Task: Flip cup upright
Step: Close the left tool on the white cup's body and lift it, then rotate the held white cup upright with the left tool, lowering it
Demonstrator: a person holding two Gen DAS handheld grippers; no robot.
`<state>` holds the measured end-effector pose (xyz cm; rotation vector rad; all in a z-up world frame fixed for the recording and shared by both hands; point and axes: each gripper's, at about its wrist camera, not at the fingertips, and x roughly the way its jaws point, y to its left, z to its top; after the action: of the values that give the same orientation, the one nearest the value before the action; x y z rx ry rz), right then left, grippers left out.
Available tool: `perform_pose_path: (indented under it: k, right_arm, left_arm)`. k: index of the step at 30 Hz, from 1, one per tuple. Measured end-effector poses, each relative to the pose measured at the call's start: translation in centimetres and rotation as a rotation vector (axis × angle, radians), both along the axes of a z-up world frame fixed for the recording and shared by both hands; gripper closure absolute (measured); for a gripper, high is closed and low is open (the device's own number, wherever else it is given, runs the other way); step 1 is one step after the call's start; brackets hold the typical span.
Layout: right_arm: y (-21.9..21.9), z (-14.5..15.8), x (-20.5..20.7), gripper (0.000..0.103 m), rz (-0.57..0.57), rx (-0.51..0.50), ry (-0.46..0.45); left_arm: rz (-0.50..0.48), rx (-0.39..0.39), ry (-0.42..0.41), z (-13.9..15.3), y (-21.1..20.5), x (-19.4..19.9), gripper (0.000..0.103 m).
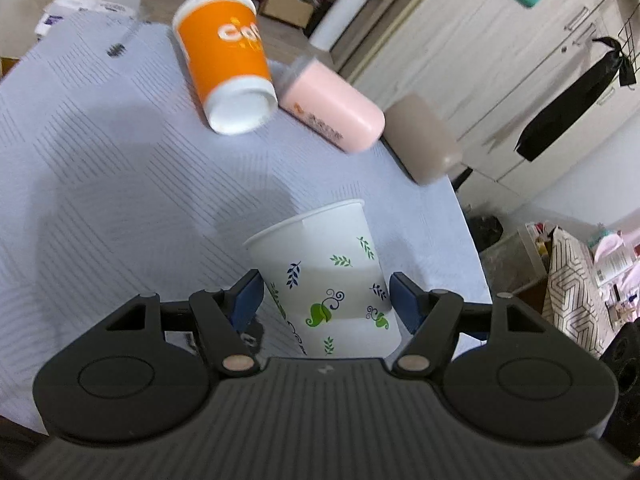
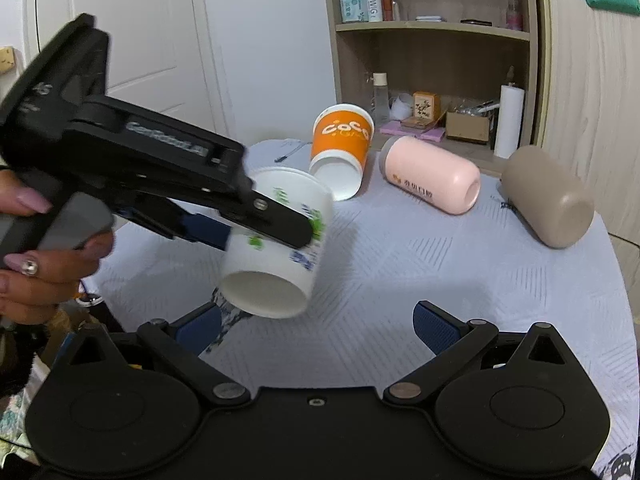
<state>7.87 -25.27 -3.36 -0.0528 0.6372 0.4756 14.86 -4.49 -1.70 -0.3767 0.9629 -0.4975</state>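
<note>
— White paper cup (image 2: 276, 240) at centre left, clamped by the left gripper (image 1: 326, 296), tilted above the table (image 2: 440, 280).
— And the right gripper (image 2: 316, 328)?
— Bottom centre, spread wide, holding nothing; bare cloth ahead, table edge curving at right.
— Neighbours?
— Orange cup (image 2: 340, 148), pink cup (image 2: 432, 174), brown cup (image 2: 548, 196) lie upper right, well apart.

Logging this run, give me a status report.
Left gripper shut on leaf-print cup, lifted, tilted. Right gripper open, empty. Orange cup lies beyond, clear.
</note>
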Motion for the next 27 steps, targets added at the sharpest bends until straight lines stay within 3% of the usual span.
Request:
perform_pose_path:
  k: [6, 13, 19, 23, 27]
  right_arm:
    - [-0.9, -1.2, 0.3, 0.0, -0.006, 0.029, 0.042]
    - [-0.7, -1.8, 1.5, 0.0, 0.034, 0.099, 0.102]
    - [0.2, -1.4, 3.5, 0.0, 0.07, 0.092, 0.138]
    - [0.5, -1.1, 4.8, 0.0, 0.105, 0.11, 0.198]
    - [0.5, -1.3, 6.2, 0.0, 0.117, 0.13, 0.261]
  left_arm:
    - [-0.007, 0.055, -0.008, -1.1, -1.0, 0.6, 0.035]
    - [-0.023, 0.051, -0.006, -1.7, -0.9, 1.1, 0.035]
    - [-0.046, 0.036, 0.029, -1.9, -0.8, 1.5, 0.033]
    - [-0.076, 0.084, -0.016, -1.5, -1.1, 1.4, 0.025]
    - [-0.087, 0.034, 0.044, -1.9, -0.6, 2.1, 0.024]
